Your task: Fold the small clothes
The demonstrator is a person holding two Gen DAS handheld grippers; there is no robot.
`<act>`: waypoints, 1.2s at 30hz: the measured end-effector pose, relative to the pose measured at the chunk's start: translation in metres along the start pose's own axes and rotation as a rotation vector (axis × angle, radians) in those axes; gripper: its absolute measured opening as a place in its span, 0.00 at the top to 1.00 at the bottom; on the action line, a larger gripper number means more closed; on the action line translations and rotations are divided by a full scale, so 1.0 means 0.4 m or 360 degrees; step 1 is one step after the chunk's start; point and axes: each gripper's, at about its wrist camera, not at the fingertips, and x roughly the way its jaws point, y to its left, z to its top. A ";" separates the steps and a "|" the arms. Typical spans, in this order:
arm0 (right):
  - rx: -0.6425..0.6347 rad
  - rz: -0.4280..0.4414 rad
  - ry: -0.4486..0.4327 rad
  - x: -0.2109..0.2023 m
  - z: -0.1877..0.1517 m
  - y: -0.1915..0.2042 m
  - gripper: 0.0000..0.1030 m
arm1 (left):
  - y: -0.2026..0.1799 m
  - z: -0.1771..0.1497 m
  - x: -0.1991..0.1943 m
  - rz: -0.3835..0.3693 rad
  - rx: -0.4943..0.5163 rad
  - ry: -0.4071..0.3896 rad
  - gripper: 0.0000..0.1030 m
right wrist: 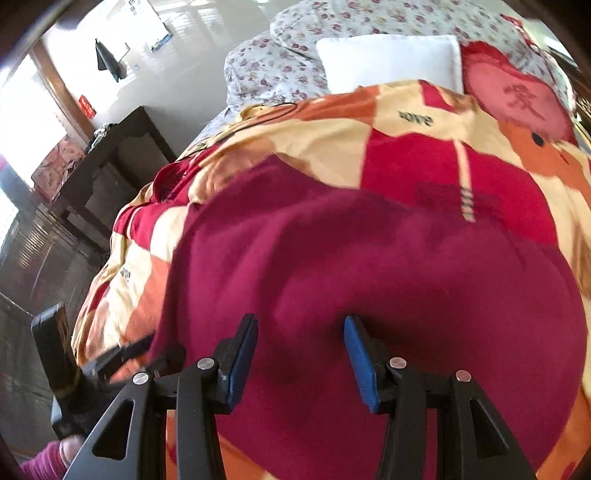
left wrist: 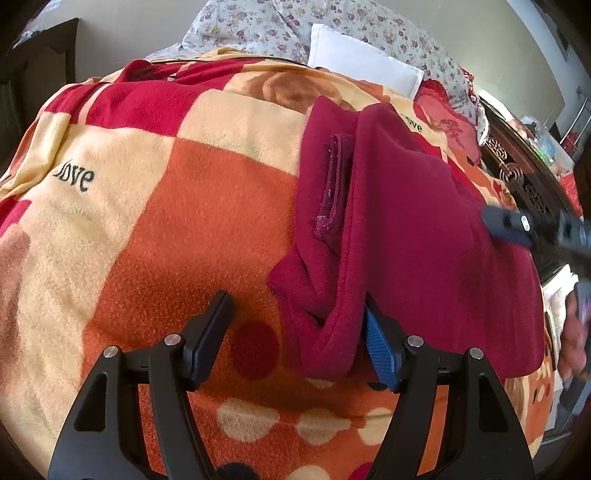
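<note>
A maroon fleece garment (left wrist: 406, 229) lies on a checked orange, red and cream blanket (left wrist: 184, 221). Its left part is folded over, showing a stitched seam (left wrist: 336, 184). My left gripper (left wrist: 295, 325) stands open at the garment's near corner. A rolled fold of cloth rests against the blue pad of the right finger (left wrist: 376, 343), while the left finger (left wrist: 218, 325) is clear of the cloth. Blurred at the garment's right edge is my right gripper (left wrist: 532, 229). In the right wrist view, my right gripper (right wrist: 299, 332) is open over the garment (right wrist: 369, 258), with nothing pinched. My left gripper (right wrist: 114, 356) shows blurred at lower left.
A white pillow (left wrist: 362, 62) and floral bedding (left wrist: 258, 26) lie at the bed's far end, beside a red cushion (right wrist: 517, 99). A carved dark wooden frame (left wrist: 517, 177) runs along one side. A dark nightstand (right wrist: 122, 155) stands beyond the other. A hand in a pink sleeve (right wrist: 40, 465) shows low left.
</note>
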 end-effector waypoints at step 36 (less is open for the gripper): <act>-0.0312 -0.0173 0.0232 0.263 0.187 0.286 0.37 | 0.021 -0.009 0.001 -0.0111 -0.0025 -0.0047 0.25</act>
